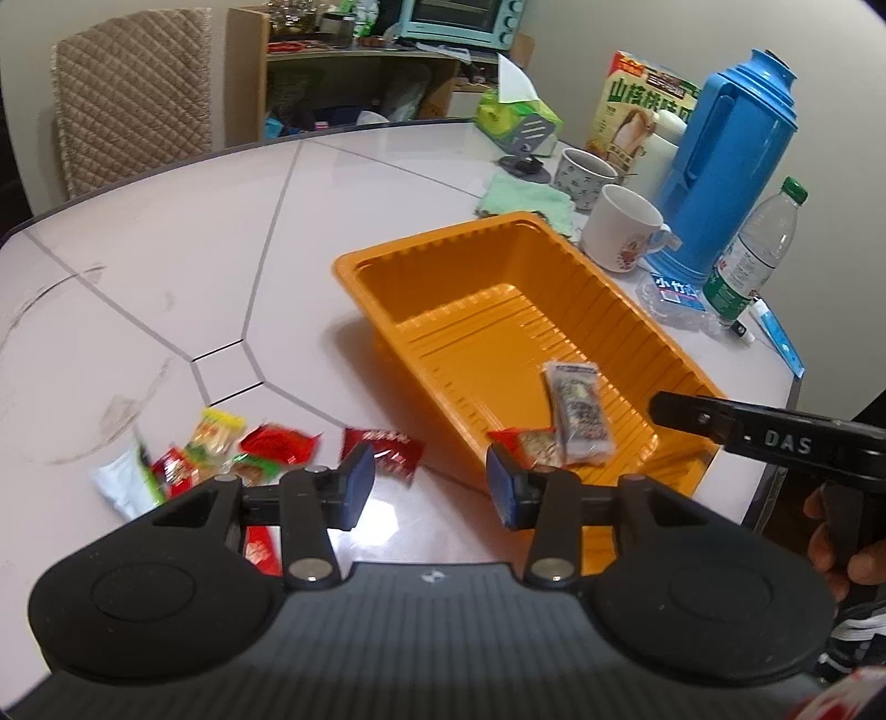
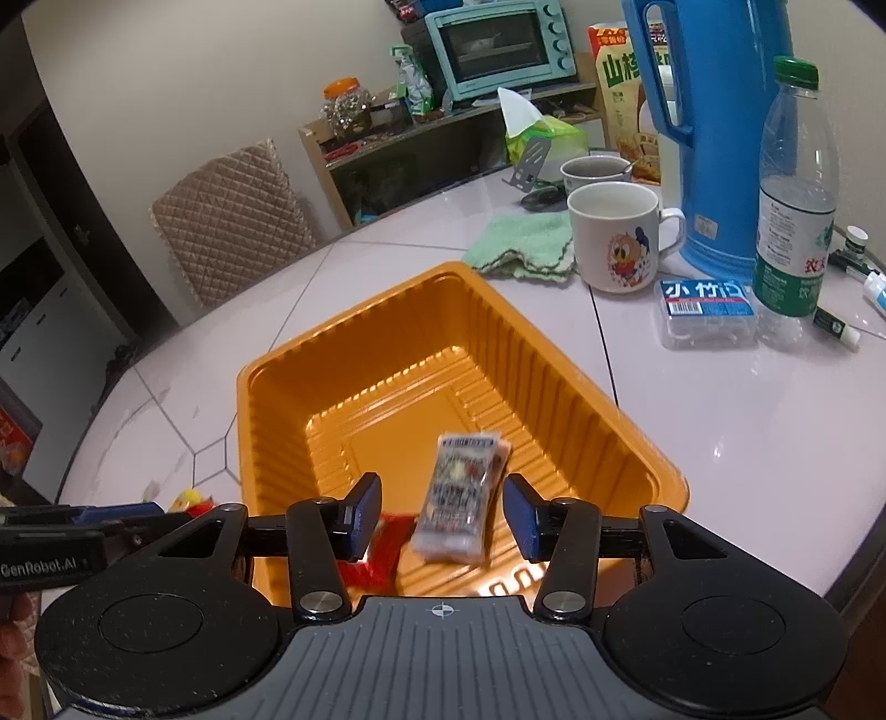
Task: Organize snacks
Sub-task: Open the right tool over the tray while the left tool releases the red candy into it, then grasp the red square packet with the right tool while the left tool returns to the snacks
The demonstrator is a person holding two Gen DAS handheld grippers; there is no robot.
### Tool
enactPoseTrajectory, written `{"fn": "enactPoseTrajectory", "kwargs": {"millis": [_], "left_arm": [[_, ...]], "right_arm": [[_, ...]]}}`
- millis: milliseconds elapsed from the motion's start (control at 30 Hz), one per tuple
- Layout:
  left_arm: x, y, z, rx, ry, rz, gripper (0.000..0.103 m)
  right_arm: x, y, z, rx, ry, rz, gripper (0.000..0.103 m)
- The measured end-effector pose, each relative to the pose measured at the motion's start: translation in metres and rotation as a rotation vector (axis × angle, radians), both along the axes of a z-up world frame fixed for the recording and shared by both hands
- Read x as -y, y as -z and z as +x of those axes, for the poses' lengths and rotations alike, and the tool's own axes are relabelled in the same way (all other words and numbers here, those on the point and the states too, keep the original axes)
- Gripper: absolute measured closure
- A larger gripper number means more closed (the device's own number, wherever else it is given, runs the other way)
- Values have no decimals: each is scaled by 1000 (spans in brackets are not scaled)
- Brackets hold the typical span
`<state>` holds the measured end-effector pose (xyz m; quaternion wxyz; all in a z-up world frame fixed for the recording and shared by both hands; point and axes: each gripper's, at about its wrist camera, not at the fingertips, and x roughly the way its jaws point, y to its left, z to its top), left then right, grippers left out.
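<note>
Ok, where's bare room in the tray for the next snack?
The orange tray is bare across its far half, toward the green cloth. The near end is taken by a clear packet and a red one.

A glossy white round surface [image 2: 720, 432] with thin grey inlaid lines reflects overhead light. Behind it stands a chair with a beige quilted cover [image 2: 232, 221]. A plain pale wall [image 2: 194, 83] backs a low wooden open shelf unit [image 2: 398, 160], which carries a mint-green toaster oven [image 2: 498, 47].
</note>
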<state>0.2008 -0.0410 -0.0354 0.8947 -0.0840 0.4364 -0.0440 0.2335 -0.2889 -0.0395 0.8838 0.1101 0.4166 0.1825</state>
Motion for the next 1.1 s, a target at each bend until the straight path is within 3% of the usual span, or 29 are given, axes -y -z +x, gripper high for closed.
{"fn": "enactPoseTrajectory", "kwargs": {"millis": [533,1100], "left_arm": [[-41,4,-53,-32,-103,17,59],[-71,10,-83,-58,-167,24,59]], "right_arm": [[-24,-11,-43,-32,-72,40,50],[-94,-4,-70,-62,-263,83,50]]}}
